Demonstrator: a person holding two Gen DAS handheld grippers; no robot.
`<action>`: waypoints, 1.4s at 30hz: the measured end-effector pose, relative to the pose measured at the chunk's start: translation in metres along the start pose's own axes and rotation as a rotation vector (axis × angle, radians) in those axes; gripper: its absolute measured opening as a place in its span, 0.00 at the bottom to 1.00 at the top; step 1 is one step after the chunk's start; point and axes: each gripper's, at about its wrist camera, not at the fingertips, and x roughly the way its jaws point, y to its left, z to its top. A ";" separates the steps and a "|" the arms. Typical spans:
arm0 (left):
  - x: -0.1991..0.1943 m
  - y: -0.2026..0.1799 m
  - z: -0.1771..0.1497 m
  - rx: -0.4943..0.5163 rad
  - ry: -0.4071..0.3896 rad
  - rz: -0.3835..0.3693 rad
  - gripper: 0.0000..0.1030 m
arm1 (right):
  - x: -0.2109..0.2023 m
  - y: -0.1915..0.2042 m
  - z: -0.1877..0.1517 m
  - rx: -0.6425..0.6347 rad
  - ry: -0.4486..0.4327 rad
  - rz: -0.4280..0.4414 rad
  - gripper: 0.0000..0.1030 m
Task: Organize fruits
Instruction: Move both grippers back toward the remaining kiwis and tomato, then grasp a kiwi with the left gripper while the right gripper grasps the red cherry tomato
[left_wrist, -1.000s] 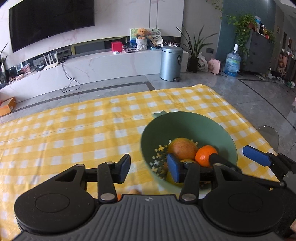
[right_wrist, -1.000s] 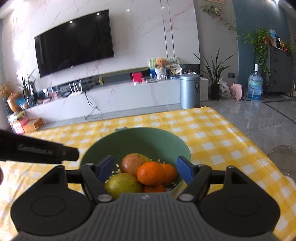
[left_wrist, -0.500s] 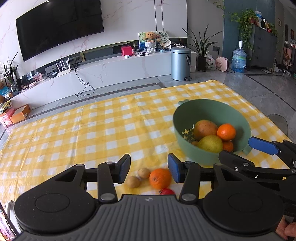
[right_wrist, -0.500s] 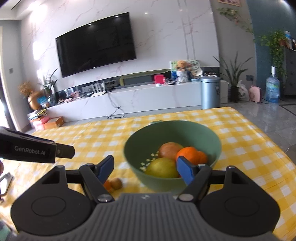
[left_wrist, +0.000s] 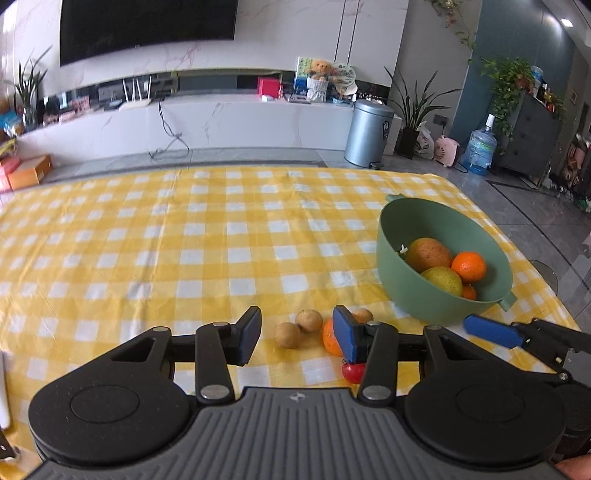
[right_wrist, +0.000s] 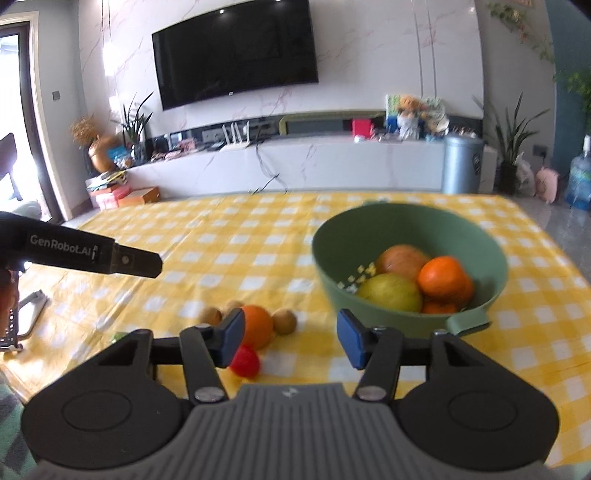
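A green bowl (left_wrist: 402, 269) (right_wrist: 373, 236) on the yellow checked tablecloth holds a brown-red fruit (left_wrist: 428, 254), a yellow-green fruit (right_wrist: 391, 291) and oranges (right_wrist: 441, 275). On the cloth near me lie a loose orange (right_wrist: 256, 325) (left_wrist: 328, 336), three small brown fruits (left_wrist: 288, 335) (right_wrist: 285, 321) and a small red fruit (right_wrist: 245, 363) (left_wrist: 352, 373). My left gripper (left_wrist: 295, 338) is open and empty above the loose fruits. My right gripper (right_wrist: 290, 341) is open and empty, just right of the orange.
The yellow checked tablecloth (left_wrist: 166, 240) covers the table. My right gripper shows in the left wrist view (left_wrist: 491, 334) and my left gripper's arm in the right wrist view (right_wrist: 92, 254). A metal object (right_wrist: 26, 314) lies at the cloth's left edge.
Both grippers pulled back from over the bowl toward me and to the left. The loose orange, brown fruits and red fruit came into view in front of them. Both stayed open.
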 end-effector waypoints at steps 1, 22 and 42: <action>0.003 0.001 -0.002 -0.002 0.007 0.000 0.49 | 0.004 0.001 0.000 -0.003 0.017 0.006 0.48; 0.062 0.018 -0.021 -0.004 0.132 -0.039 0.44 | 0.073 0.023 -0.002 -0.055 0.234 0.053 0.40; 0.071 0.023 -0.023 -0.036 0.153 -0.062 0.44 | 0.086 0.030 -0.006 -0.089 0.285 0.045 0.25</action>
